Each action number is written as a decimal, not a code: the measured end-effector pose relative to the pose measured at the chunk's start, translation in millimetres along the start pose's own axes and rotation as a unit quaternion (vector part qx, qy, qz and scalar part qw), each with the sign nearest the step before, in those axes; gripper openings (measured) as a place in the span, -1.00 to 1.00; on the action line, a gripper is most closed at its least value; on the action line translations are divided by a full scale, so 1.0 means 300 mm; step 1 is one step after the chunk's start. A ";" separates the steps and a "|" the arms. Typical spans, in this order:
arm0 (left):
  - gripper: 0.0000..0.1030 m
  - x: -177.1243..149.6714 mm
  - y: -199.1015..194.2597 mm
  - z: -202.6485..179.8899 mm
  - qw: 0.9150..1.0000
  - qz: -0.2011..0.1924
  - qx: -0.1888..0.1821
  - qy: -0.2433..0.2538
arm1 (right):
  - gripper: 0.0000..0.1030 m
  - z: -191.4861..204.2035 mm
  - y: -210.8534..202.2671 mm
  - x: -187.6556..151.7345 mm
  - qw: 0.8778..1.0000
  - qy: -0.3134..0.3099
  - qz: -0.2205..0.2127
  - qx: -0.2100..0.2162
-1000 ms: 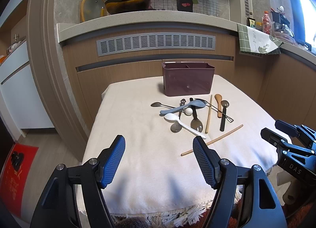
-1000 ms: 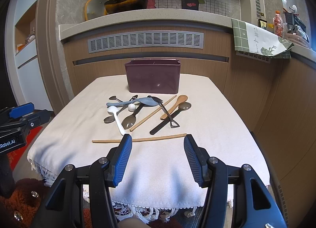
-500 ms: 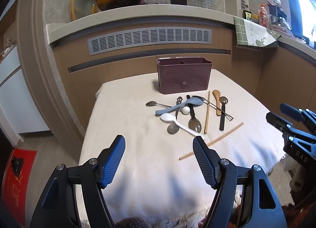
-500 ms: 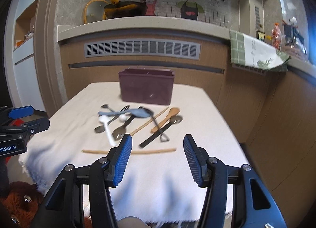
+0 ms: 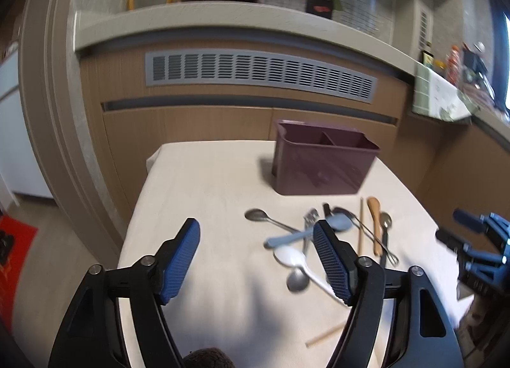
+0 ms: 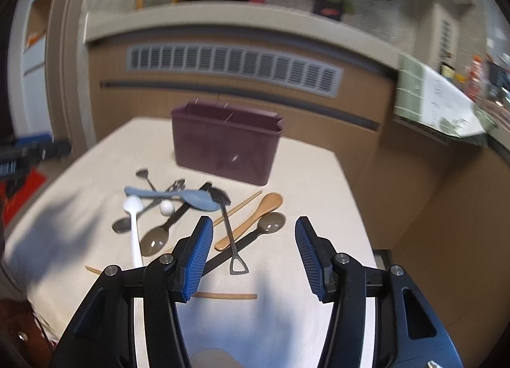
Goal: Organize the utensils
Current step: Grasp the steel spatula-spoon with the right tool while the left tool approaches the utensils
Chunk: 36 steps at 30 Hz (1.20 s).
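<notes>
Blue-padded jaws of the left gripper stand apart and are opening, with only bare cream tablecloth between them. The right gripper also has its jaws apart, though they are closing, and nothing is pressed between the pads. Both hang over the near part of the cloth, on the viewer's side of the maroon utensil caddy.

One wooden chopstick lies nearest, well in front of the caddy. Between it and the caddy lies the heap of utensils: a white spoon, a grey-blue spoon crossing the metal spoons, a wooden spoon, a dark spoon and a second chopstick.

The caddy stands upright at the far end of the cloth, its divided inside holding nothing visible. Behind it runs a wood-panelled counter with a grey vent grille.
</notes>
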<state>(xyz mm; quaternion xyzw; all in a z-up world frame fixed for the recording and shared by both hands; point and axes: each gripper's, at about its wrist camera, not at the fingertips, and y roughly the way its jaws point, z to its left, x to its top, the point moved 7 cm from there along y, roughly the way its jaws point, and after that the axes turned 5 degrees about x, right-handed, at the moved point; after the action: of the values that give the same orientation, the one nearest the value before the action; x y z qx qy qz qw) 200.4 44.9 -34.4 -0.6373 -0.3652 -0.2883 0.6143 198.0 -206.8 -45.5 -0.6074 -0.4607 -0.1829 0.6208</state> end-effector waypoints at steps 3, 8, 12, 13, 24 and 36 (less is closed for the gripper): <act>0.52 0.037 0.077 0.039 1.000 0.001 0.008 -0.005 | -0.04 0.012 0.082 0.021 0.999 -0.015 0.027 0.045; 0.52 0.042 0.184 0.038 0.999 0.030 0.005 0.020 | -0.08 0.018 0.251 0.048 0.990 0.022 0.072 0.118; 0.52 0.048 0.219 0.020 0.999 0.019 0.006 0.036 | -0.35 0.023 0.404 0.063 0.987 0.044 0.102 0.120; 0.52 0.051 0.223 0.015 0.999 0.011 0.009 0.044 | -0.35 0.027 0.438 0.062 0.985 0.050 0.111 0.124; 0.52 0.012 0.326 0.006 0.998 0.043 -0.025 0.042 | -0.33 0.024 0.639 0.065 0.964 0.111 0.175 0.164; 0.52 -0.033 0.340 -0.002 0.997 0.069 -0.027 0.032 | -0.46 0.015 0.617 0.020 0.972 0.049 0.180 0.145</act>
<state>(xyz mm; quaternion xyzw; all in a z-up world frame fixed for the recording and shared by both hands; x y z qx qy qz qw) 278.4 45.3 -100.7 -0.6676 -0.2930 -0.2754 0.6266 345.2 -164.6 -149.9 -0.5742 -0.3340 -0.0289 0.7469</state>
